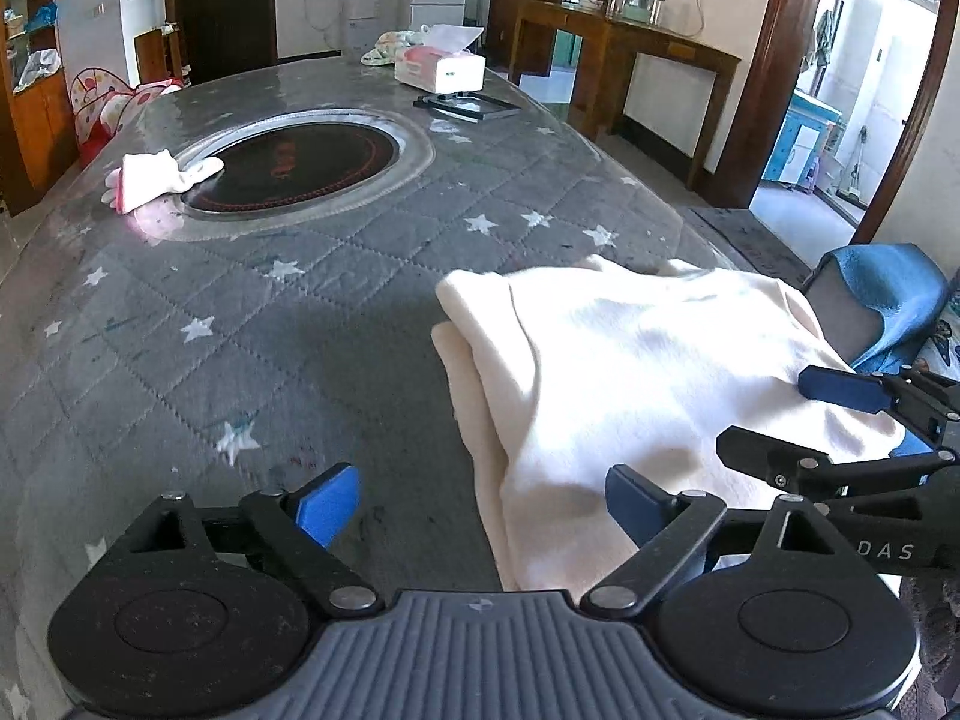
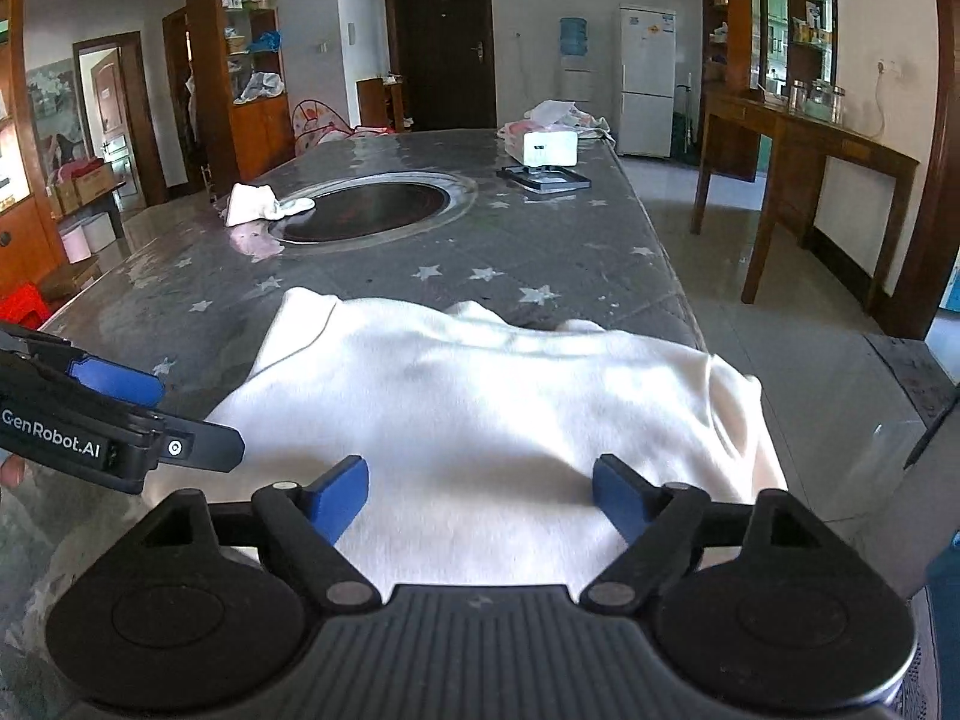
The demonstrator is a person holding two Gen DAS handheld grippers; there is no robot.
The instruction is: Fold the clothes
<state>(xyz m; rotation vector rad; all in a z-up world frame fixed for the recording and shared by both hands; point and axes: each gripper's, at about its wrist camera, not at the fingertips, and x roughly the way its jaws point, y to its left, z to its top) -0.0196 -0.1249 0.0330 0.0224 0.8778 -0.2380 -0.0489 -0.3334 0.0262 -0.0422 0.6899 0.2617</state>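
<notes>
Soft, light cream garment [image 2: 480,414] lies layered ahead of both spread tools; best pinched at its doubled near edge.

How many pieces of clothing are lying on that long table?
3: a cream garment at the near end, a small white piece beside the round cooktop, and a bundle behind the tissue box; more may be hidden.
</notes>
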